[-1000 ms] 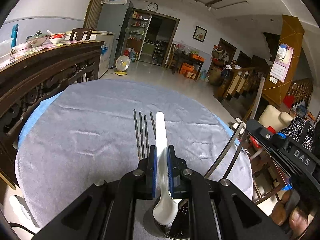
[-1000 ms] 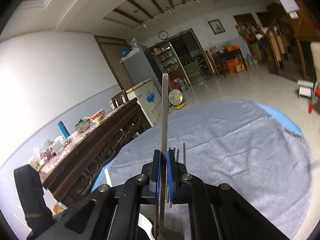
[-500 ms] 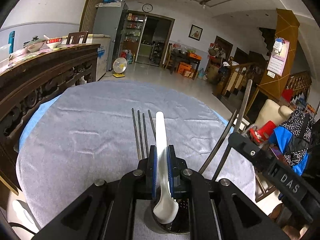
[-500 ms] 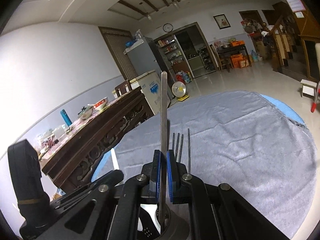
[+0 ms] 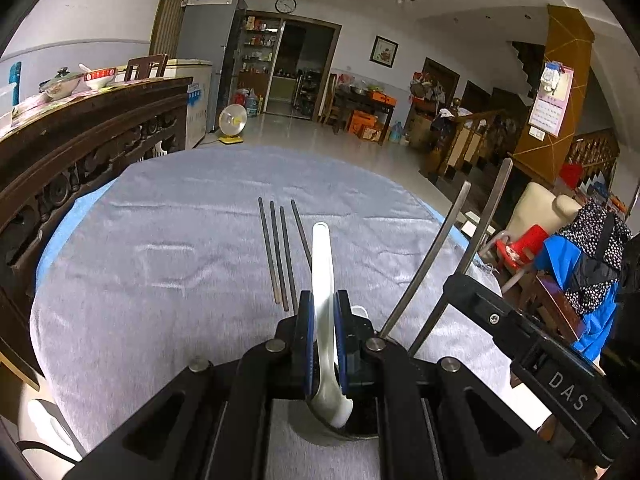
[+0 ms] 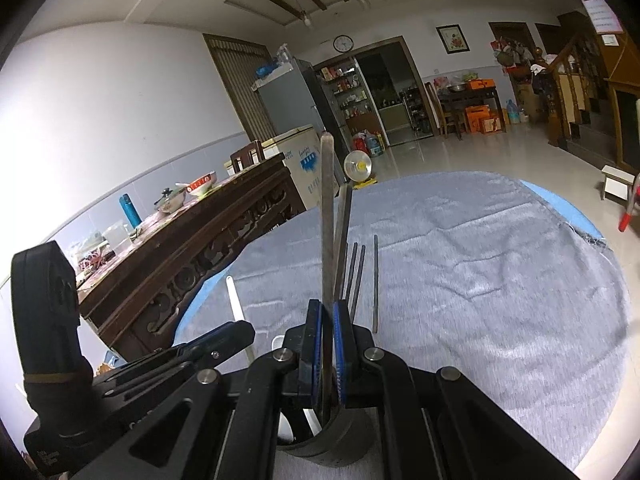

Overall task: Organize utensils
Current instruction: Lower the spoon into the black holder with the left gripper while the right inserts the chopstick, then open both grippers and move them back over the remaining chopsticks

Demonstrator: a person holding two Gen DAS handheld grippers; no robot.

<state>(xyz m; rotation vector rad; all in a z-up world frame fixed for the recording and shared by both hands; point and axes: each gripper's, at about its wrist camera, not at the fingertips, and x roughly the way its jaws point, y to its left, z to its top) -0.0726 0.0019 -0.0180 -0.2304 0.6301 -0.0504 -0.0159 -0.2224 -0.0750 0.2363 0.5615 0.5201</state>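
Observation:
My left gripper [image 5: 322,308] is shut on a white spoon [image 5: 322,248], handle up, its bowl dipping into a dark round holder [image 5: 360,430] just below the jaws. My right gripper [image 6: 327,312] is shut on a flat metal utensil handle [image 6: 326,220], whose lower end reaches into the same holder [image 6: 320,440]. A second metal handle [image 6: 344,232] leans beside it. Several dark chopsticks [image 5: 280,256] lie side by side on the grey cloth beyond the holder. In the left wrist view the right gripper [image 5: 464,288] comes in from the right.
The round table [image 5: 160,280] carries a grey cloth over a blue one. A carved dark wooden sideboard [image 5: 80,152] with bowls stands close on the left. Chairs and clothing [image 5: 580,248] crowd the right side beyond the table edge.
My right gripper has come down and closer to the left one, lowering its metal utensil into the holder. The left gripper and white spoon have barely moved.

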